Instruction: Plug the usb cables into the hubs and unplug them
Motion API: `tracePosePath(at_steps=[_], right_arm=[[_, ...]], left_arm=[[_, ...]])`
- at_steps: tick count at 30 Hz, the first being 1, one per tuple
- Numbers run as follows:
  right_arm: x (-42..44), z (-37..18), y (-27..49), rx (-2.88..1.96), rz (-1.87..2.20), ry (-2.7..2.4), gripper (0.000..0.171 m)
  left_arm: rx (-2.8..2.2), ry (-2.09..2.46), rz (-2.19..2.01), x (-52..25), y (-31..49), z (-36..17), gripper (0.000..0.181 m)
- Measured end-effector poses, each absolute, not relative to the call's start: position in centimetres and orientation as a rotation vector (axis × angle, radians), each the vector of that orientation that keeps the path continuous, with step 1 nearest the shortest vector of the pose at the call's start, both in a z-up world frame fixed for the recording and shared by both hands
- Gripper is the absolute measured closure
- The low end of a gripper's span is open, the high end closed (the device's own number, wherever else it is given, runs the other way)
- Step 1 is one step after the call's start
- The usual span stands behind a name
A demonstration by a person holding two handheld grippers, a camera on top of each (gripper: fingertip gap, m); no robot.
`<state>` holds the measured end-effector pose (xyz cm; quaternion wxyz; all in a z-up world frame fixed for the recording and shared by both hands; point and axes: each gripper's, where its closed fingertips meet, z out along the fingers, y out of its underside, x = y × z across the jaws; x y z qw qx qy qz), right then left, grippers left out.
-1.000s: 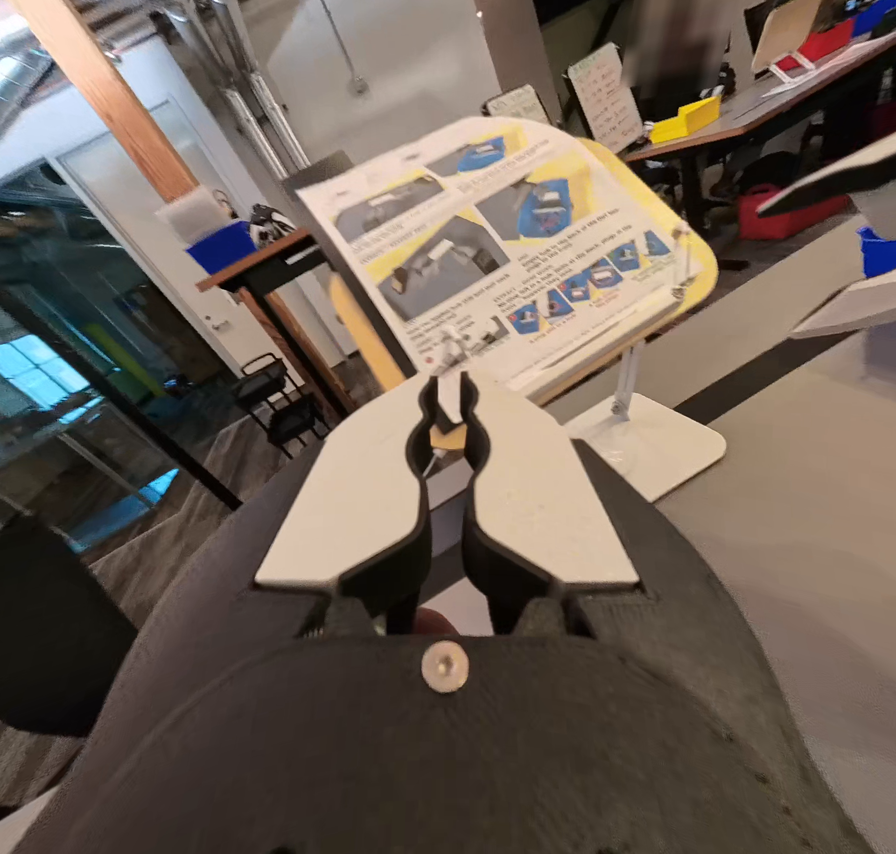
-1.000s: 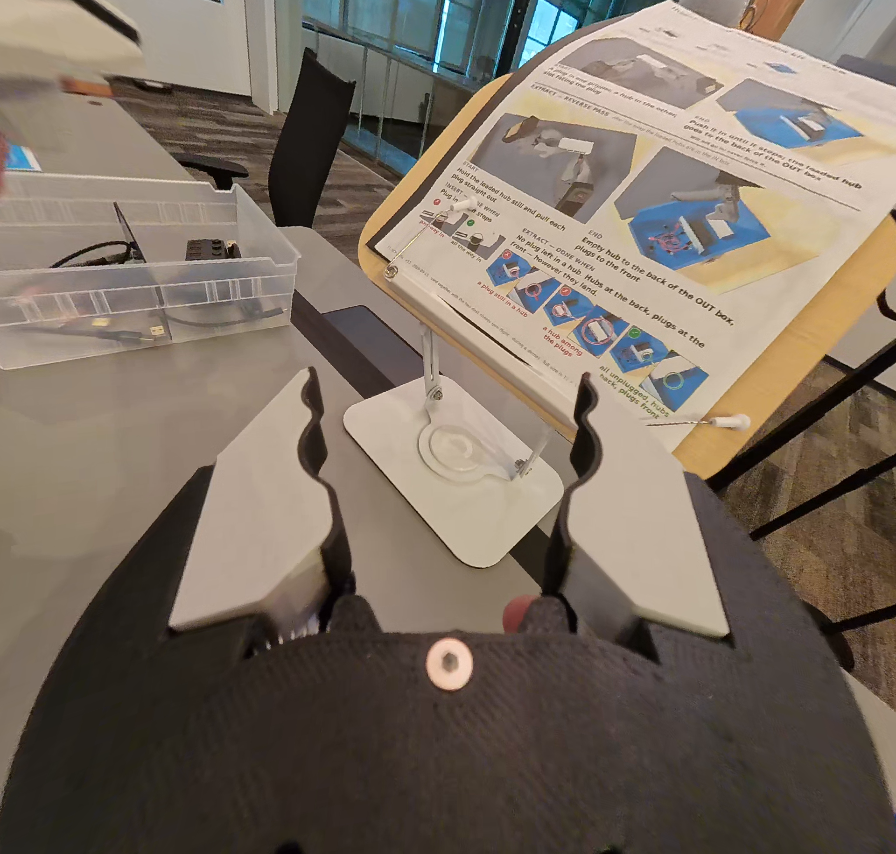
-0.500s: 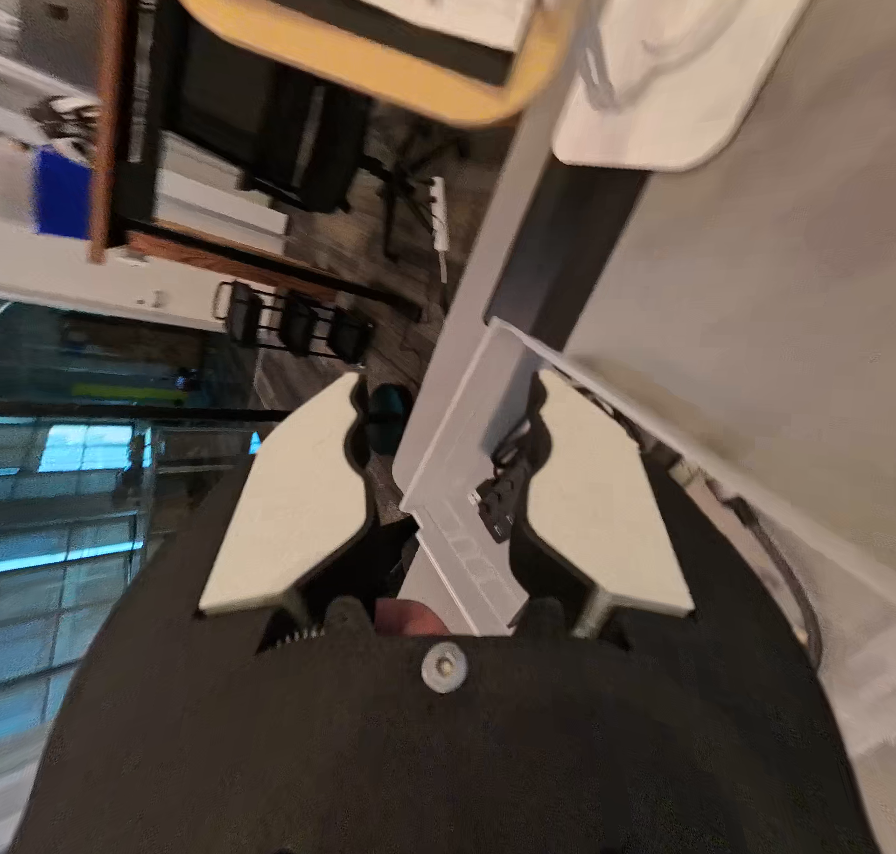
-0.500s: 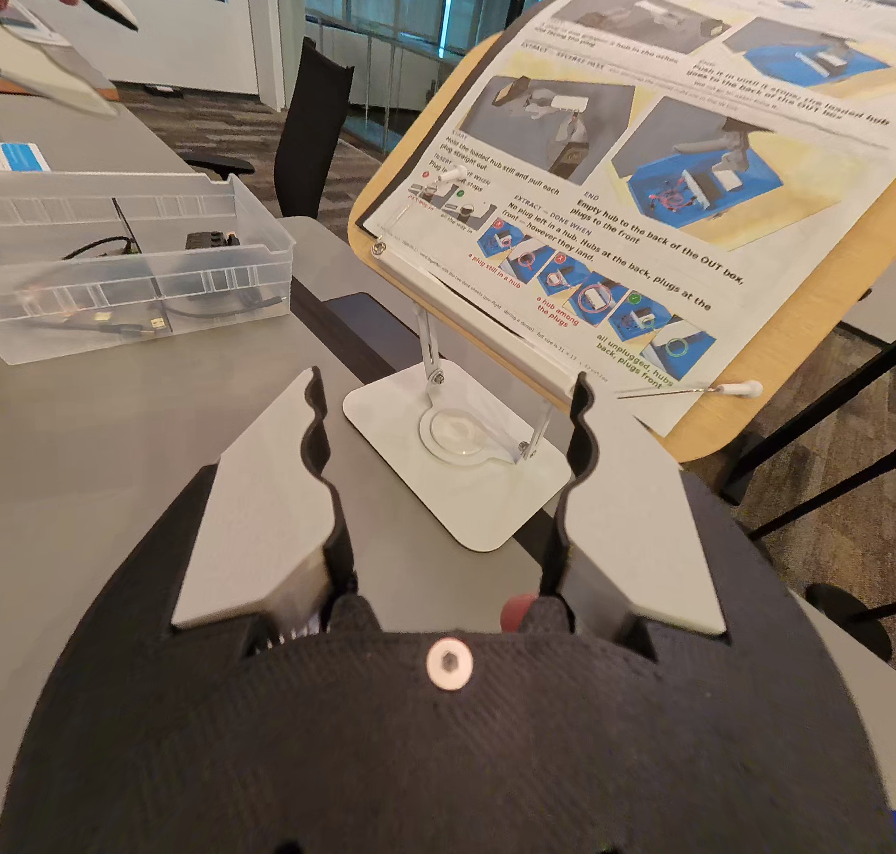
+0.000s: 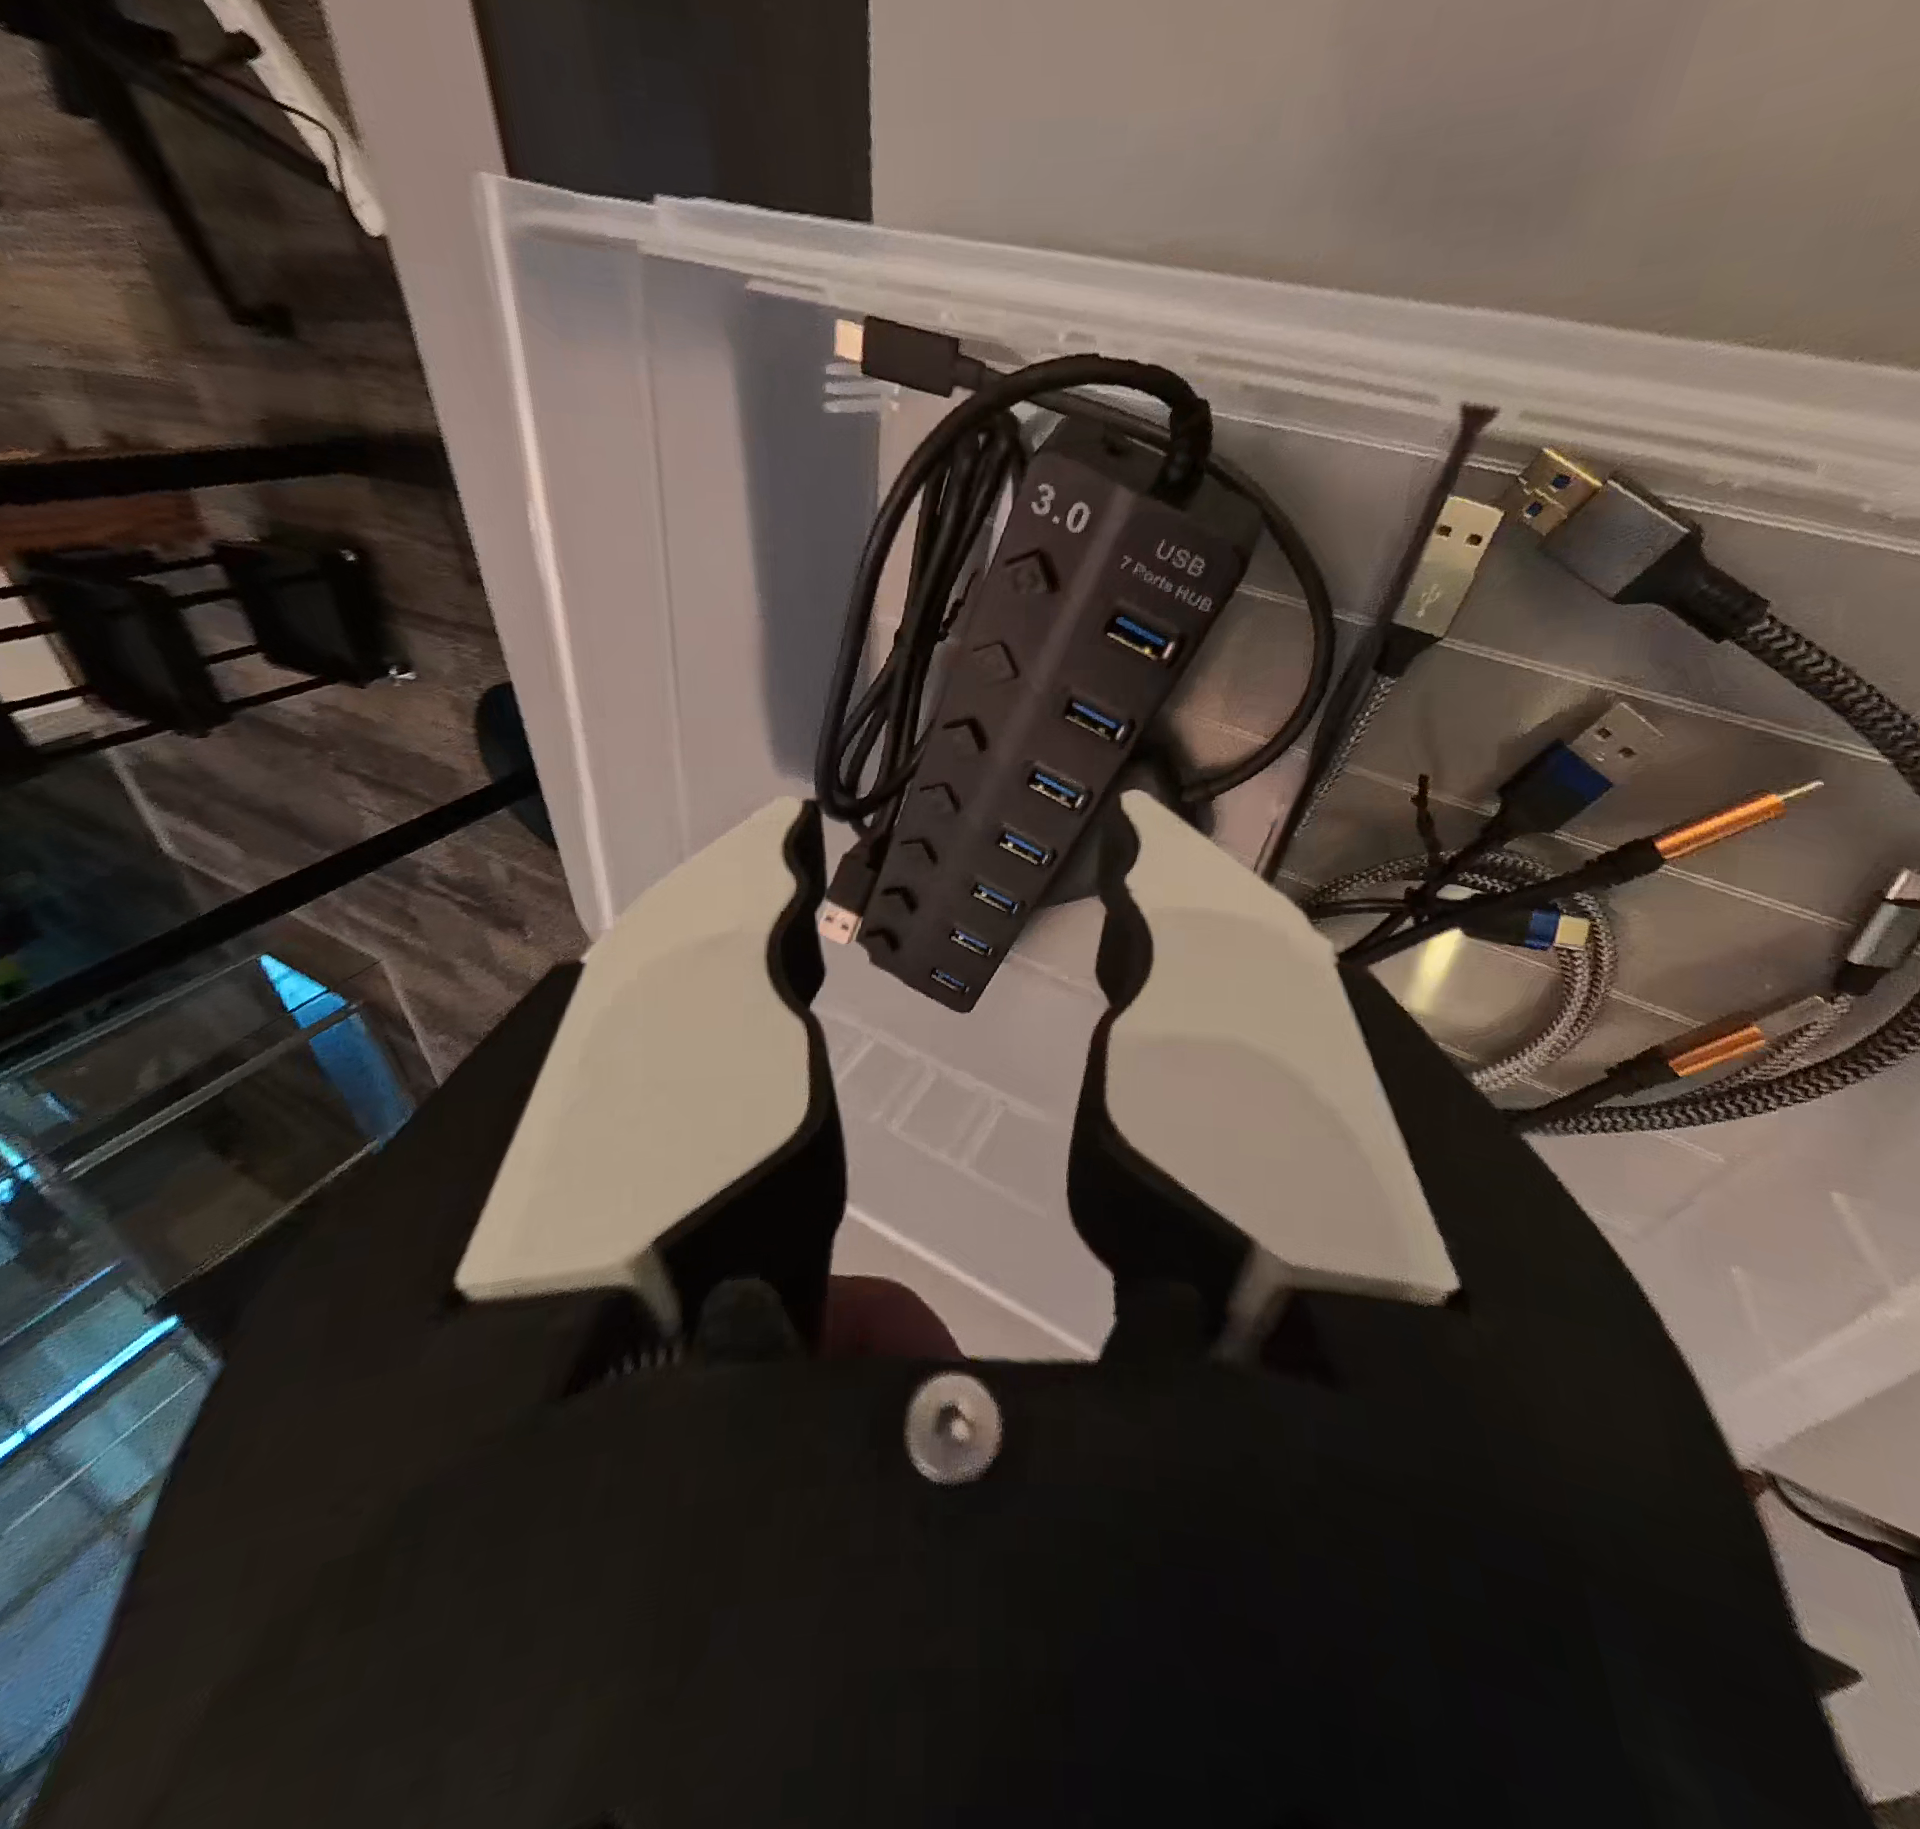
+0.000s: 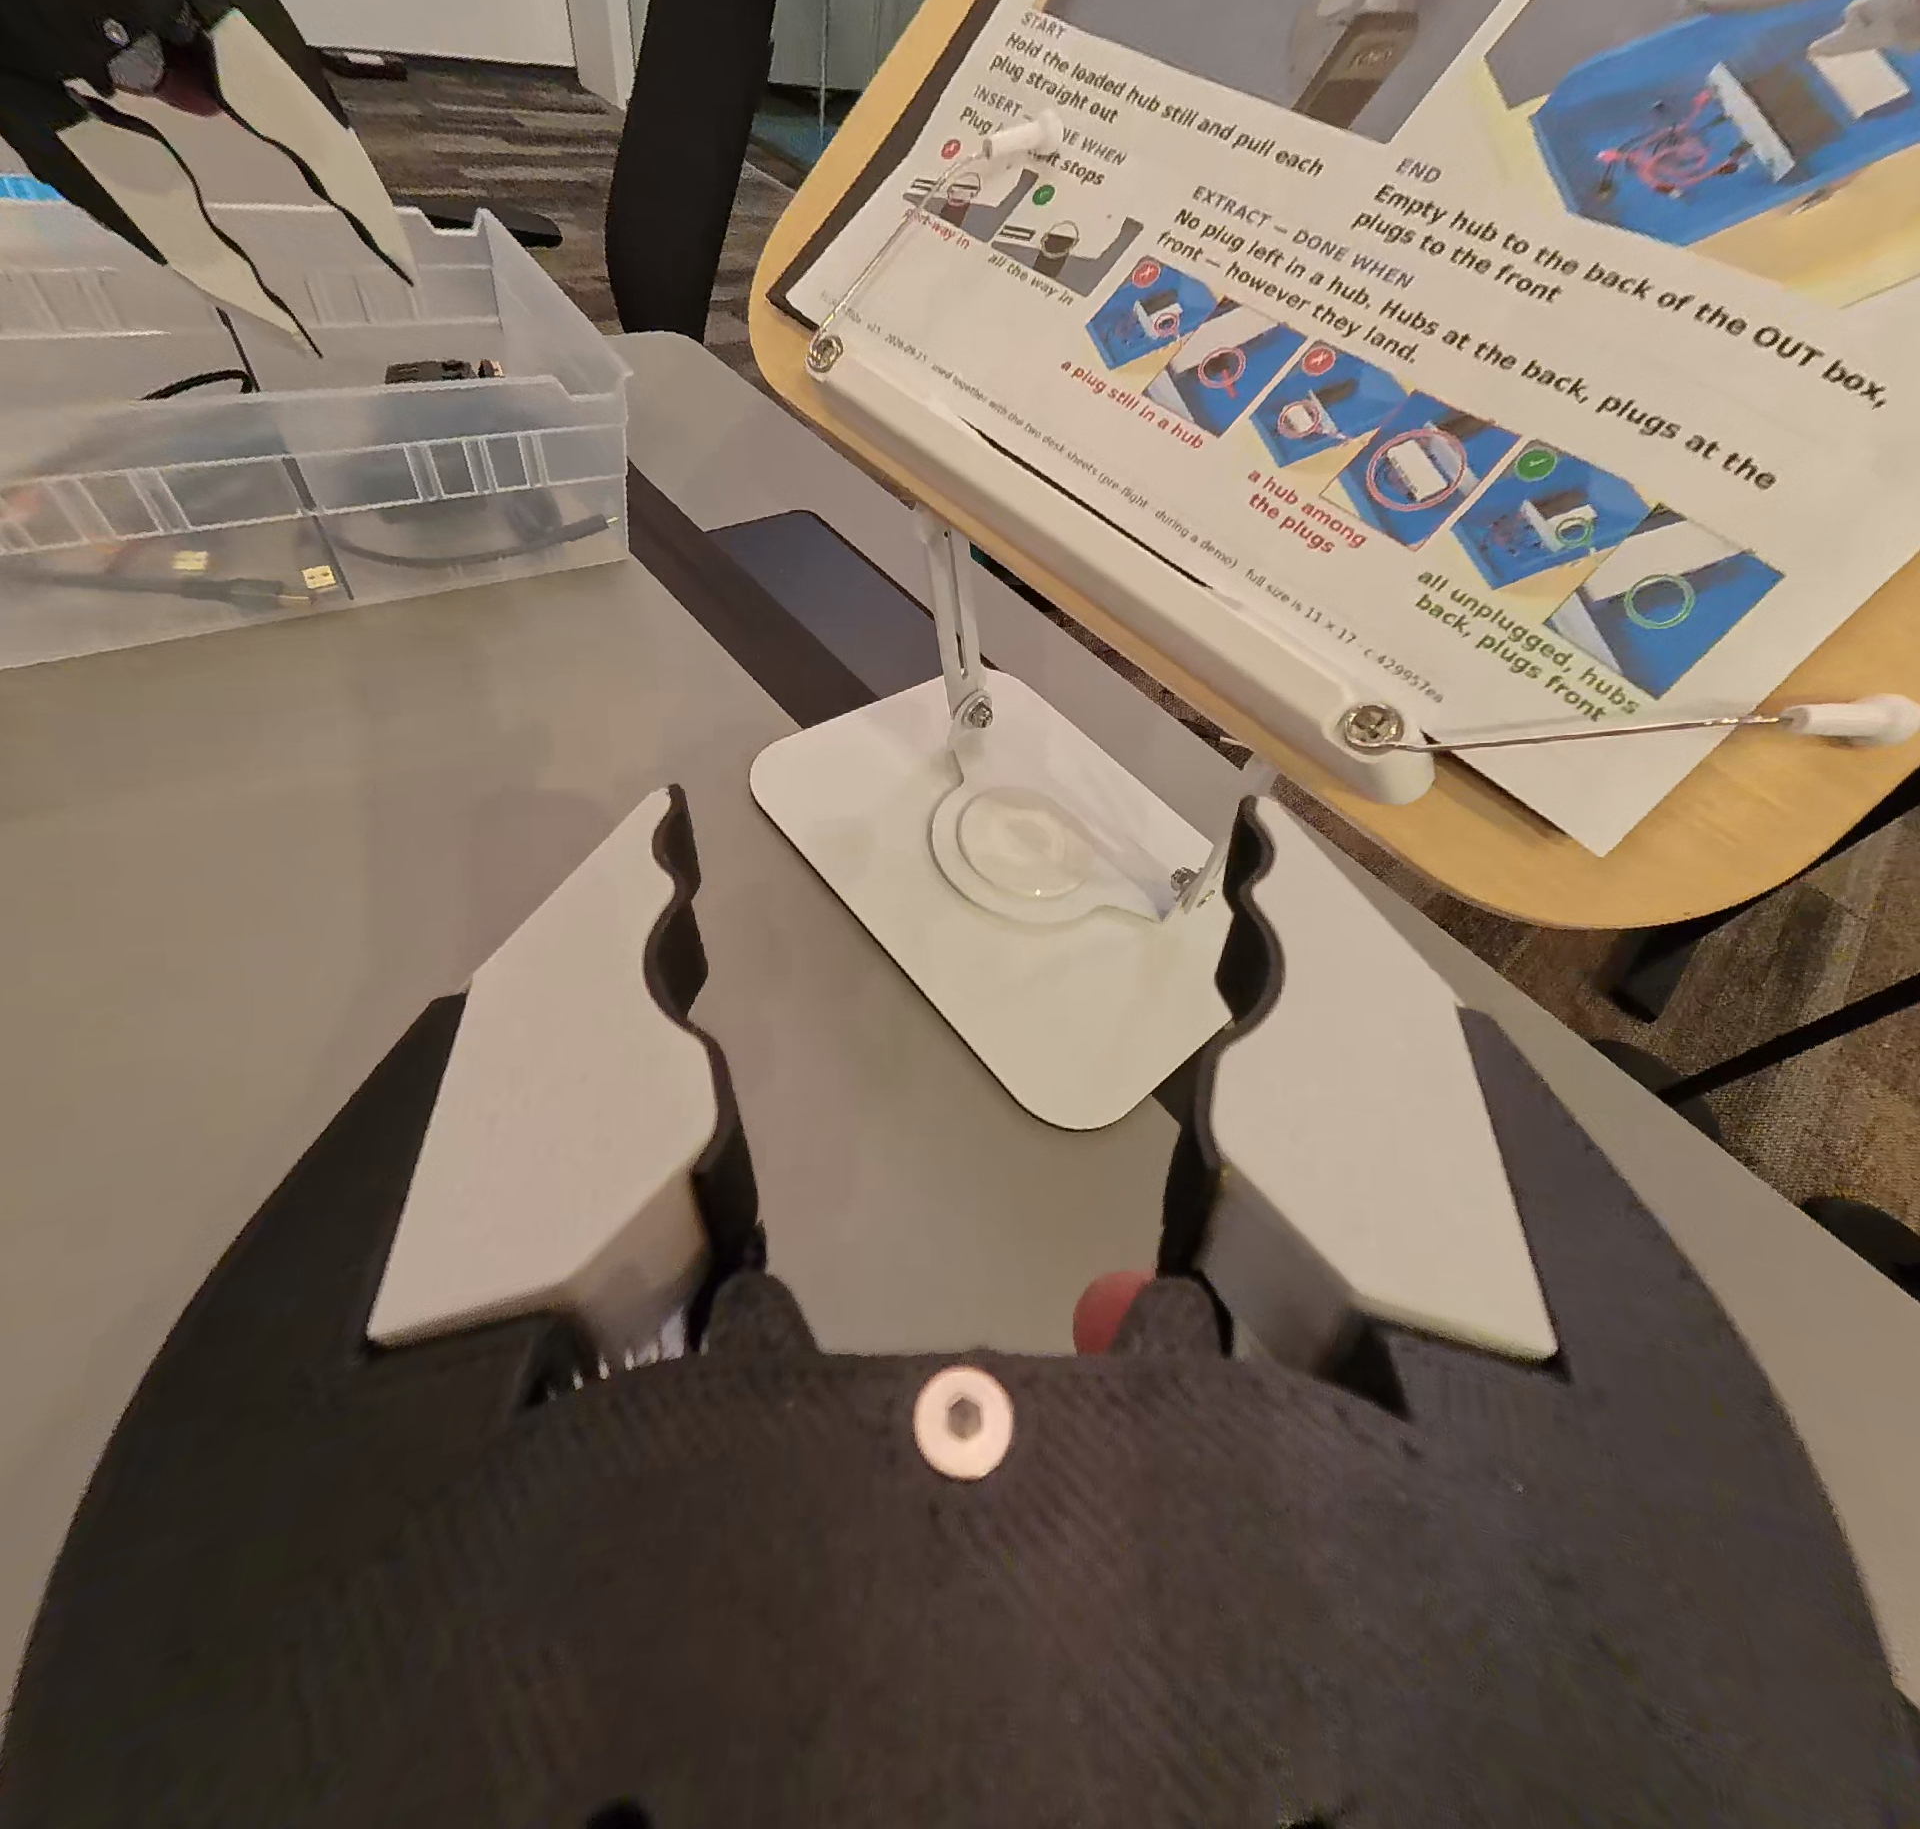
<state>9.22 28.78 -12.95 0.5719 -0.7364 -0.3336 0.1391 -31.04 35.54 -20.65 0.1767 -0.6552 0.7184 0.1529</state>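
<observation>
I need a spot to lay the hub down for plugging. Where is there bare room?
Bare grey table lies between the clear bin and the white stand base, ahead of the right gripper. Inside the bin, the hub and cables crowd it.

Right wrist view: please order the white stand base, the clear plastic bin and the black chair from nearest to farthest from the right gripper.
1. The white stand base lies on the table just ahead of the right gripper, between its open fingertips.
2. The clear plastic bin sits farther off, to the left on the table.
3. The black chair stands farthest, beyond the table's edge.
</observation>
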Motion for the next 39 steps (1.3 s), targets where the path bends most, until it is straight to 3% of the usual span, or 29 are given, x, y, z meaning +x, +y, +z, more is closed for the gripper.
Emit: tracePosePath(at_steps=[13, 19, 24, 39], right_arm=[[9.3, -15.2, 29.3, -1.778, 0.363, -0.780, 0.071], [9.3, -16.1, 29.5, -1.799, 0.372, -0.783, 0.071], [9.4, -16.7, 29.6, -1.814, 0.377, -0.783, 0.071], [9.5, -16.6, 29.6, -1.811, 0.414, -0.770, 0.072]], left_arm=[[-1.911, 2.306, 0.431, -32.6, 36.7, -25.1, 0.127], [-1.987, 2.410, 0.435, -33.3, 36.8, -27.3, 0.109], [-1.974, 2.453, 0.423, -32.9, 36.9, -28.5, 0.121], [-1.923, 2.159, 0.333, -32.5, 37.7, -22.6, 0.126]])
